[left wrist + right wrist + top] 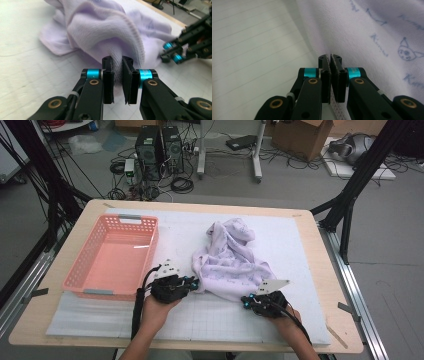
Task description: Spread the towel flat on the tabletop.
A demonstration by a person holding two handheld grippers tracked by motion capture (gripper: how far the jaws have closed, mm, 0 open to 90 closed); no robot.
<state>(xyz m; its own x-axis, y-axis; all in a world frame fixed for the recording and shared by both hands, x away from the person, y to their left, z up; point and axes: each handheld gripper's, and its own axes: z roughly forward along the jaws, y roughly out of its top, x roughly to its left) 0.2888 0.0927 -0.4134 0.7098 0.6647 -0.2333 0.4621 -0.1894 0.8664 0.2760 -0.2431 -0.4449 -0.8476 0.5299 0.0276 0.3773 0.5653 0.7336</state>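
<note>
A pale lilac garment [232, 260] with small printed figures lies crumpled on the white gridded mat [300, 245], right of centre. My left gripper [194, 282] is at its near left edge. In the left gripper view, that gripper [117, 75] is shut on a ribbed fold of the garment [100, 27]. My right gripper [246, 301] is at the garment's near right corner. The right gripper view has it [330, 72] shut on a thin edge of the printed fabric [374, 32], which hangs down between the pads. The right gripper [175, 52] also appears at the right of the left gripper view.
A pink plastic basket [80, 262] stands empty on the left of the table, close to my left hand. The wooden table edge [320, 245] runs along the right. Computer towers [160, 152], cables and a cardboard box [300, 137] stand on the floor beyond.
</note>
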